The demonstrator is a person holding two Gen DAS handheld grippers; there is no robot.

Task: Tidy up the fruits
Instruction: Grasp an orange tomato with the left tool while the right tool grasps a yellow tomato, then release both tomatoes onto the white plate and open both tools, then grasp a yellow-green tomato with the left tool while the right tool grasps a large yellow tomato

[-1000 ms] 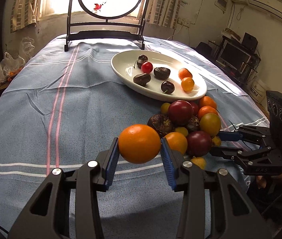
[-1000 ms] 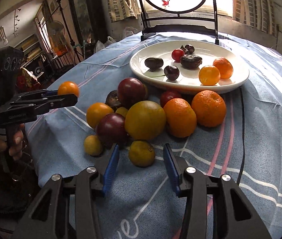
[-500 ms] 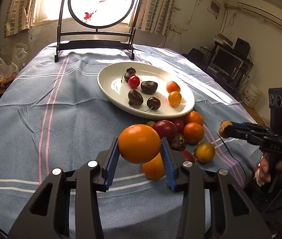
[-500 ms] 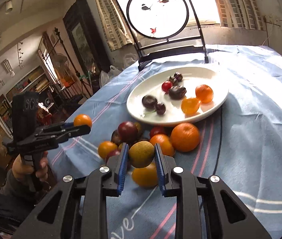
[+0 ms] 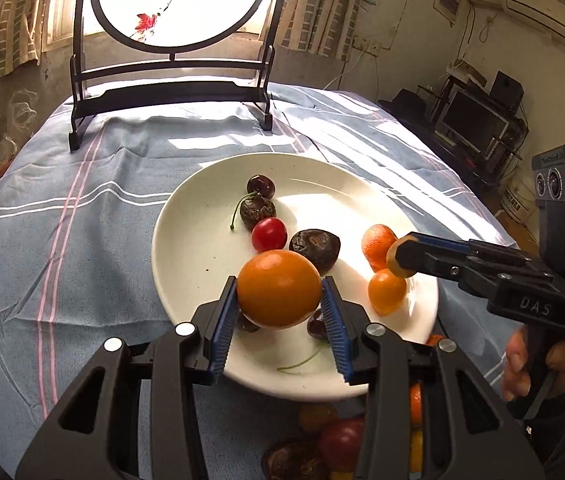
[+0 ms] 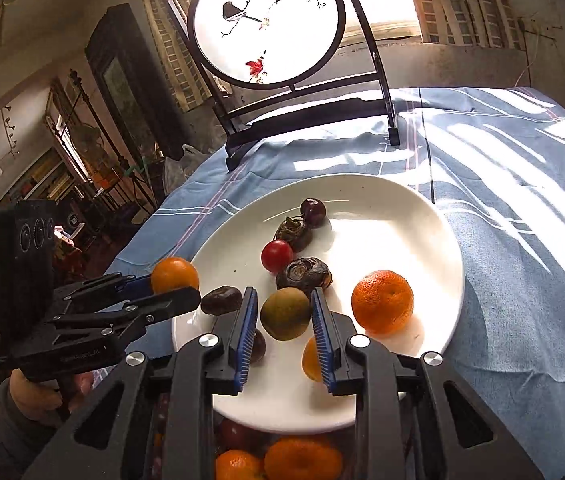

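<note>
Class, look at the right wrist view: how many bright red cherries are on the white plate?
1. The red cherry lies mid-plate, beside the dark wrinkled fruit. Others could hide behind the grippers.

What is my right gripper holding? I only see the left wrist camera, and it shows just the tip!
Observer: The right gripper is shut on a greenish-brown fruit above the plate. Its jaws just opened a touch, with the fruit between them.
Operator: Is something hiding behind my orange?
Observer: Yes. A dark brown fruit lies on the plate beside the left gripper, which holds the orange.
</note>
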